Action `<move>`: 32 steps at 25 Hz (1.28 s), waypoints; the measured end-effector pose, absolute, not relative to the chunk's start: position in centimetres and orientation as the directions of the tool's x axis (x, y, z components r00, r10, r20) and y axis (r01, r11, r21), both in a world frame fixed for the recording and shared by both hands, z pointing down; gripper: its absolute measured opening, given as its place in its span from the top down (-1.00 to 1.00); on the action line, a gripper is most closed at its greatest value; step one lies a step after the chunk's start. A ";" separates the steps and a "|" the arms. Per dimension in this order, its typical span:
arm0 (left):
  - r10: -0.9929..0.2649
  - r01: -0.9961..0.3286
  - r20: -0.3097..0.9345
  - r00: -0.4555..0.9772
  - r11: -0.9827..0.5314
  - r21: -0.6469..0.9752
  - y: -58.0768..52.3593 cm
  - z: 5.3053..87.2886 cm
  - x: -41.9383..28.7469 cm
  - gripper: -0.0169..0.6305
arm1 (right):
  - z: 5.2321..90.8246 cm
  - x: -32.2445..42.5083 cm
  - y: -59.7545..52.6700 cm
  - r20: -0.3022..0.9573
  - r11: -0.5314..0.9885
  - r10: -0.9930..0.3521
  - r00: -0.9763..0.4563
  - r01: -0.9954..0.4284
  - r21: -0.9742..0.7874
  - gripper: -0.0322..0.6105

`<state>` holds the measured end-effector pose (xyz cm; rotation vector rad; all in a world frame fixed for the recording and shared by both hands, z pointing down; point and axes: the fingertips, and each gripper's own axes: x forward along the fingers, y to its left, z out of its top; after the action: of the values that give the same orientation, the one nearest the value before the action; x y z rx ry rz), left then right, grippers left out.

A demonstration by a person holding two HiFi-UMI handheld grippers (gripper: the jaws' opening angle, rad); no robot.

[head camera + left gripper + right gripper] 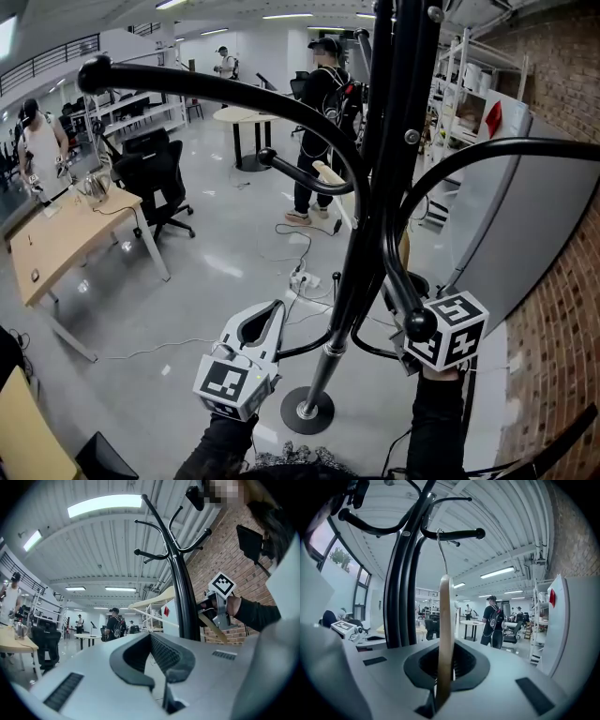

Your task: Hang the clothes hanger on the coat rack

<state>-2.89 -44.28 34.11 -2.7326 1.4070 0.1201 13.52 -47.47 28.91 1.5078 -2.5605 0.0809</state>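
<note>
Hanger (445,606): pale wood, edge-on at frame centre, thin metal hook (442,550) up beside black coat rack (405,573) arm. Right gripper (445,648) clamped on hanger; left gripper (152,641) closed, empty.

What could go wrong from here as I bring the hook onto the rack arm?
1. In the right gripper view the hook is close to the rack arm, but whether it is seated is unclear; opening the right gripper now might drop the hanger.
2. In the head view a knobbed arm end sits right by that gripper; a bump could rock the coat rack.
</note>
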 end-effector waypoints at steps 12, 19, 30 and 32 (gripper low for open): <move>-0.782 -0.787 -0.088 0.617 -0.614 -0.060 -42.9 34.5 -2.7 0.92 | 24.8 13.7 -44.7 -0.065 0.421 -0.899 -0.432 -0.896 0.139 0.48; -0.779 -0.786 -0.114 0.617 -0.616 -0.044 -40.6 33.2 -2.2 0.92 | 22.6 14.5 -40.2 -0.127 0.399 -0.899 -0.420 -0.903 0.159 0.46; -0.772 -0.782 -0.131 0.623 -0.620 -0.062 -35.6 31.9 -2.1 0.92 | 20.8 16.4 -32.6 -0.205 0.346 -0.908 -0.365 -0.930 0.125 0.46; -0.771 -0.782 -0.130 0.623 -0.620 -0.066 -34.5 31.8 -2.1 0.92 | 20.7 16.8 -31.0 -0.225 0.343 -0.906 -0.359 -0.933 0.108 0.46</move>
<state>-2.10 -34.54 31.79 -2.7243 1.3089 0.1340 16.78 -31.03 20.67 1.8417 -2.6751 -0.3572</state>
